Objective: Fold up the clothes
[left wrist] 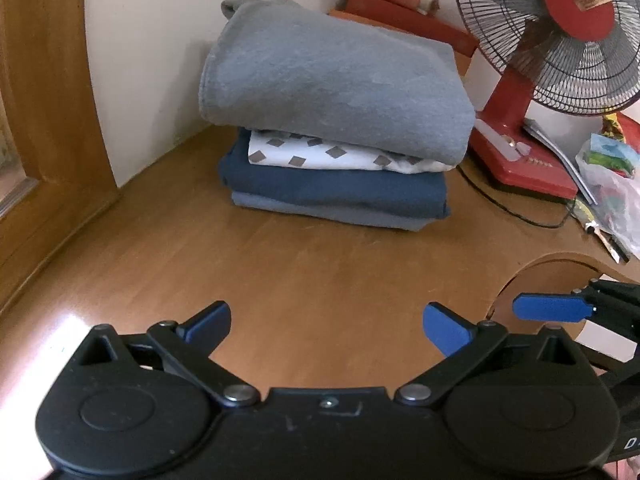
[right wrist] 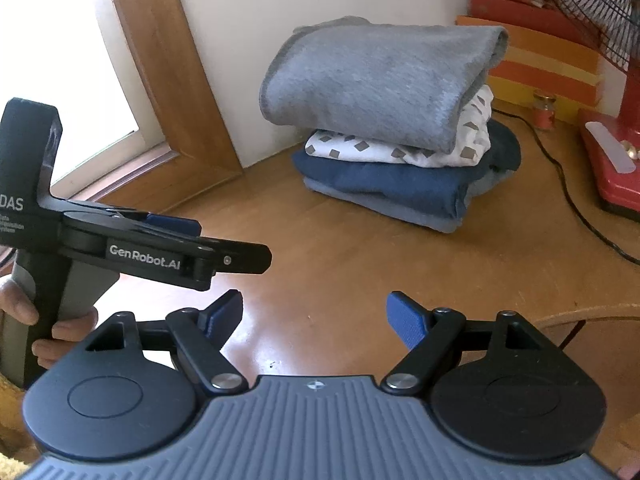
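Note:
A stack of folded clothes [left wrist: 336, 120] sits in the far corner of the wooden table [left wrist: 280, 272]. A grey folded garment [right wrist: 376, 80] lies on top, over a white one with grey diamonds [right wrist: 400, 148], a dark blue one [right wrist: 384, 186] and a lighter blue one at the bottom. My left gripper [left wrist: 326, 326] hangs open over bare wood, well short of the stack, nothing between its blue pads. My right gripper [right wrist: 316, 318] is open too and empty. The left gripper's body [right wrist: 160, 248] shows in the right wrist view, held by a hand [right wrist: 24, 308].
A red table fan [left wrist: 560, 40] stands to the right of the stack, its black cable [right wrist: 568, 192] trailing across the wood. A plastic bag [left wrist: 612, 184] and small items lie at the far right. A curved cut-out [left wrist: 560, 276] marks the table edge. A wooden window frame [right wrist: 168, 80] rises on the left.

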The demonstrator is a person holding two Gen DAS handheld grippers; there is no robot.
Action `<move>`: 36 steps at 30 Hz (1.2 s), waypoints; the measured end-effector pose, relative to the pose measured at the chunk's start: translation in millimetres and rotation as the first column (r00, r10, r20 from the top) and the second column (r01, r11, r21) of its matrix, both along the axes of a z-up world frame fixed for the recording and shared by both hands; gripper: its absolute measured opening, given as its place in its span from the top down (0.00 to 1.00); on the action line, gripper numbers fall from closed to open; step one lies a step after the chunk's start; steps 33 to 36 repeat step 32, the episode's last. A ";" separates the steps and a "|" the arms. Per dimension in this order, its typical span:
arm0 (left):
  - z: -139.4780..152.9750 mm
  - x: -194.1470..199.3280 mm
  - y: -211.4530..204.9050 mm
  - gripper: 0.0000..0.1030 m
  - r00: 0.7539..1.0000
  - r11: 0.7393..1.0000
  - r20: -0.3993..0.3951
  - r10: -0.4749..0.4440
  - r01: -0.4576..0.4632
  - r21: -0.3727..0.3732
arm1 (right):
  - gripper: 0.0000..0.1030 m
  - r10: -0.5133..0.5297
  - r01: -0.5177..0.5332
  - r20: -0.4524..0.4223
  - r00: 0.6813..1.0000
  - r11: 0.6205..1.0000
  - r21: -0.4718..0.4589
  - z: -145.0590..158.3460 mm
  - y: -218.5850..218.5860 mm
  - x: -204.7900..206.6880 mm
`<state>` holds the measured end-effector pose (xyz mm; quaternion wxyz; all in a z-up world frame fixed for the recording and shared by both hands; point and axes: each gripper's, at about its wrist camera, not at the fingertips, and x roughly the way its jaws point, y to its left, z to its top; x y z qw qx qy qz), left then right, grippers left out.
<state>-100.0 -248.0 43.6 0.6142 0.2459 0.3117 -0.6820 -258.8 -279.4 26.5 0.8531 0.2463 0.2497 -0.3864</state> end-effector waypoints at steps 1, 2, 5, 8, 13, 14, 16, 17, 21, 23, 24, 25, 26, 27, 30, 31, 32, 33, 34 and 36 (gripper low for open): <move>-0.2 -0.8 0.0 0.00 1.000 1.000 0.003 -0.001 0.001 0.000 | 0.21 -0.001 0.001 0.000 1.000 1.000 0.000 -0.2 0.0 -0.2; -0.4 -1.6 -0.3 0.00 1.000 1.000 0.004 -0.002 0.002 0.001 | 0.21 -0.002 0.002 0.000 1.000 1.000 0.001 -0.4 0.1 -0.5; -1.1 -2.8 -1.3 0.00 1.000 1.000 0.006 0.002 -0.002 0.003 | 0.21 -0.004 0.004 -0.001 1.000 1.000 0.002 -1.0 0.2 -1.2; -0.9 -4.7 -1.5 0.00 1.000 1.000 0.017 0.011 -0.011 -0.004 | 0.21 -0.006 0.006 -0.001 1.000 1.000 0.003 -1.6 0.3 -2.0; -2.8 -3.3 -0.1 0.00 0.998 0.998 0.022 0.059 -0.058 -0.028 | 0.21 -0.019 0.019 0.003 1.000 1.000 0.006 -2.4 -0.6 -4.0; -3.5 -2.9 0.0 0.00 0.997 0.997 0.022 0.069 -0.069 -0.026 | 0.21 -0.021 0.021 0.004 1.000 1.000 0.007 -2.6 -1.0 -4.4; -5.4 -1.8 -1.4 0.00 0.996 0.996 0.019 0.089 -0.089 -0.007 | 0.21 -0.024 0.024 0.004 1.000 1.000 0.010 -3.2 -1.5 -4.9; -6.1 -0.9 -2.4 0.00 0.995 0.995 0.021 0.099 -0.099 -0.001 | 0.21 -0.026 0.026 0.004 1.000 1.000 0.012 -3.7 -1.7 -5.1; -8.1 -2.8 -5.3 0.00 0.986 0.991 0.101 0.133 -0.135 0.011 | 0.21 -0.032 0.032 0.002 0.999 0.999 0.018 -4.7 -1.4 -5.4; -8.4 -5.4 -5.2 0.00 0.980 0.990 0.145 0.135 -0.137 0.006 | 0.21 -0.033 0.033 0.002 0.999 0.999 0.019 -4.7 -1.2 -5.4; -8.4 -4.9 -4.8 0.00 0.983 0.992 0.133 0.127 -0.129 0.005 | 0.21 -0.033 0.033 0.001 0.999 0.999 0.018 -4.7 -1.1 -5.3; -8.4 -4.4 -4.4 0.00 0.985 0.993 0.121 0.120 -0.121 0.003 | 0.21 -0.034 0.034 -0.001 0.999 0.999 0.018 -4.8 -1.1 -5.0; -8.3 -4.0 -4.0 0.00 0.988 0.994 0.108 0.111 -0.111 0.000 | 0.21 -0.035 0.035 -0.003 0.999 0.999 0.018 -4.9 -1.2 -4.8; -7.7 -4.1 -3.0 0.00 0.990 0.995 0.096 0.099 -0.099 -0.010 | 0.21 -0.036 0.036 -0.004 0.999 0.999 0.018 -5.0 -1.5 -4.6; -4.9 -7.8 1.0 0.00 0.991 0.996 0.106 0.079 -0.074 -0.047 | 0.21 -0.038 0.038 -0.007 0.999 0.999 0.016 -4.6 -1.2 -4.6; -3.9 -8.9 1.5 0.00 0.991 0.996 0.111 0.077 -0.071 -0.052 | 0.21 -0.040 0.040 -0.008 0.999 0.999 0.014 -4.5 -0.9 -4.6; -3.3 -9.8 0.8 0.00 0.991 0.996 0.111 0.076 -0.071 -0.049 | 0.21 -0.041 0.041 -0.009 0.999 0.999 0.013 -4.3 -0.6 -4.7; -3.3 -9.8 0.8 0.00 0.991 0.996 0.111 0.076 -0.071 -0.049 | 0.21 -0.041 0.041 -0.009 0.999 0.999 0.013 -4.3 -0.6 -4.7; -3.3 -9.8 0.8 0.00 0.991 0.996 0.111 0.076 -0.071 -0.049 | 0.21 -0.041 0.041 -0.009 0.999 0.999 0.013 -4.3 -0.6 -4.7; -3.3 -9.8 0.8 0.00 0.991 0.996 0.111 0.076 -0.071 -0.049 | 0.21 -0.041 0.041 -0.009 0.999 0.999 0.013 -4.3 -0.6 -4.7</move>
